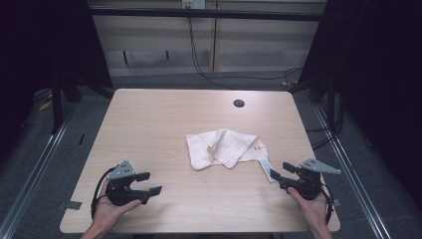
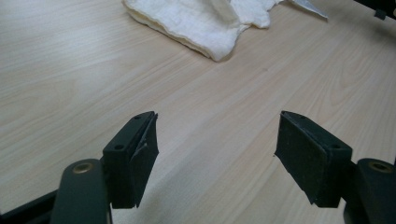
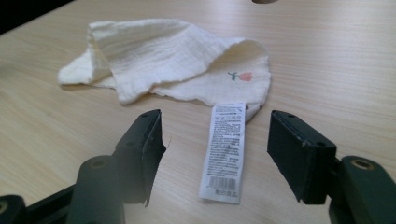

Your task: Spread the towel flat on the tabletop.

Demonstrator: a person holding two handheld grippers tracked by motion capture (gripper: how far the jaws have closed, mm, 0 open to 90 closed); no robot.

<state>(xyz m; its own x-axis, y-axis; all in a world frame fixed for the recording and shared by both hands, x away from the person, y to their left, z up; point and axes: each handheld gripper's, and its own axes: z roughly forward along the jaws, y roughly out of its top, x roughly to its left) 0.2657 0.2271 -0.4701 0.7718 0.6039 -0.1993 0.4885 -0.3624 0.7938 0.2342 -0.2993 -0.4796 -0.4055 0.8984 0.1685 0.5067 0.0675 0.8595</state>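
Both sets of jaws stand wide apart with nothing between the pads. The right gripper [image 3: 212, 151] has its black jaws on either side of a long white care label [image 3: 225, 151], which lies flat on the wood in the gap, with neither pad touching it. The label runs back to a crumpled cream cloth [image 3: 173, 58], loosely folded over itself, with a small pink and green motif near the hem where the label is sewn on.

The left gripper [image 2: 215, 154] holds its jaws over bare table [image 2: 70, 70], well apart from the cloth [image 2: 196, 23], whose folded edge lies farther off at the top of the left gripper view.

From the high view, the cloth [image 1: 226, 147] sits a little right of the table's middle, the left gripper [image 1: 149, 184] near the front left edge, the right gripper [image 1: 278, 172] near the front right with the label [image 1: 266, 168] just at its tips. That view also shows a round dark hole [image 1: 239, 103] in the tabletop towards the far side, and cables [image 1: 209, 69] trailing on the floor beyond. The printed lines on the label and the motif are readable as such from the right gripper view alone.
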